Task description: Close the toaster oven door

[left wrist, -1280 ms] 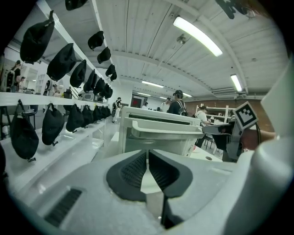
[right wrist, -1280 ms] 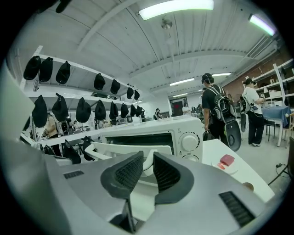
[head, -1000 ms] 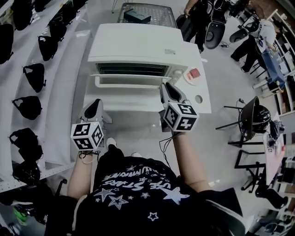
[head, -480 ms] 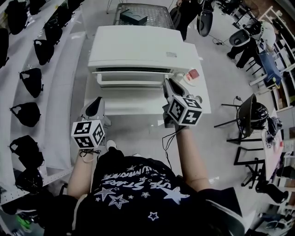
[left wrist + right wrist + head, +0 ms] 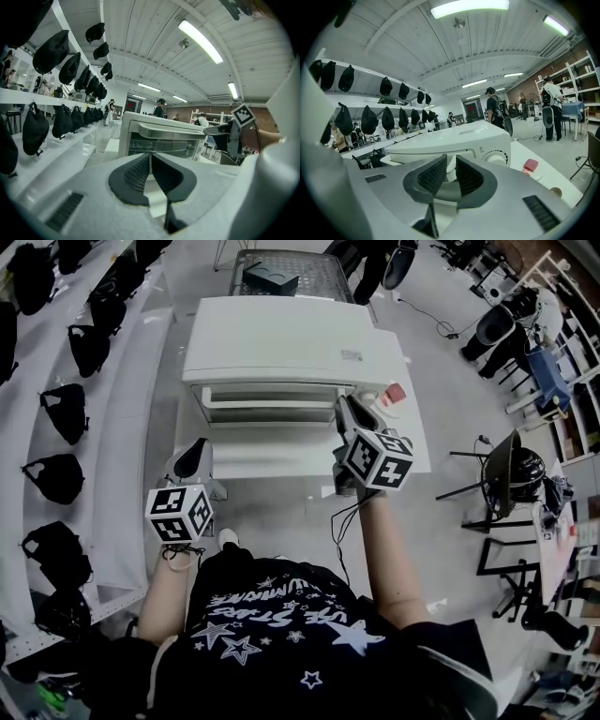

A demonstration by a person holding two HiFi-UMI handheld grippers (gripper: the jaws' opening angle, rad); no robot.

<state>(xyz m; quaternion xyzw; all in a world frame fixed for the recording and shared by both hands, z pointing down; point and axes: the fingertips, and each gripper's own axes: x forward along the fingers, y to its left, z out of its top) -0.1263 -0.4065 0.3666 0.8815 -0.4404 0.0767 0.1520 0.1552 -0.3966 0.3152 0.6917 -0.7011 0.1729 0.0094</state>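
Observation:
The white toaster oven (image 5: 281,338) stands on a white table (image 5: 281,463). Its door (image 5: 272,401) is swung up almost flush with the front. My right gripper (image 5: 343,407) is at the right end of the door handle (image 5: 173,131). Its jaws stand only a narrow gap apart, and a white part of the handle shows between the pads (image 5: 451,161). My left gripper (image 5: 194,454) hangs shut and empty by the table's left front corner, apart from the oven. In the left gripper view its pads meet (image 5: 150,157), and it looks at the oven front (image 5: 140,123).
A red object (image 5: 395,390) lies on the table right of the oven. White shelves with several black caps (image 5: 66,395) run along the left. A wire-mesh table with a dark box (image 5: 272,277) stands behind the oven. Chairs and people are at the right and back.
The oven door has swung up from partly open to almost closed. My right gripper moved up and forward with its handle. The left gripper stayed where it was.

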